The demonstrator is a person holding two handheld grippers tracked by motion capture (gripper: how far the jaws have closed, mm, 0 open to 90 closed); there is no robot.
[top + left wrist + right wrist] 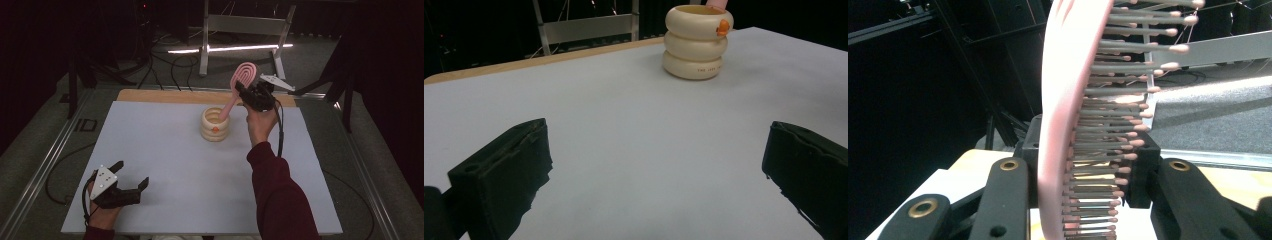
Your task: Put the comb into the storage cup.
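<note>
A: Where's the pink plastic hairbrush [241,82] with the oval slotted head?

B: Upper centre of the high view, tilted. Its head points up and to the right, and its handle slants down to the left into the mouth of the cream holder made of three stacked rings [215,124], which stands upright on the pale grey table mat [165,165].

A: And what has hold of it?

B: The right gripper [248,95], just right of the holder in that view. Its jaws are clamped across the brush head. In the right gripper view the brush [1073,125] stands edge-on in the middle, the pink back against the left jaw and the bristle tips toward the right one.

A: The other hand?

B: The left gripper [131,176] sits low in the lower left of the high view, well apart from the holder, with a grey three-cornered plate on top. Its jaws stand wide with nothing between them; the left gripper view shows one at each lower corner and bare mat [634,150] in the gap.

A: Does that view catch the holder?

B: Yes, at the upper right of centre [696,42], with a small orange mark near its top ring and a scrap of pink at the rim.
</note>
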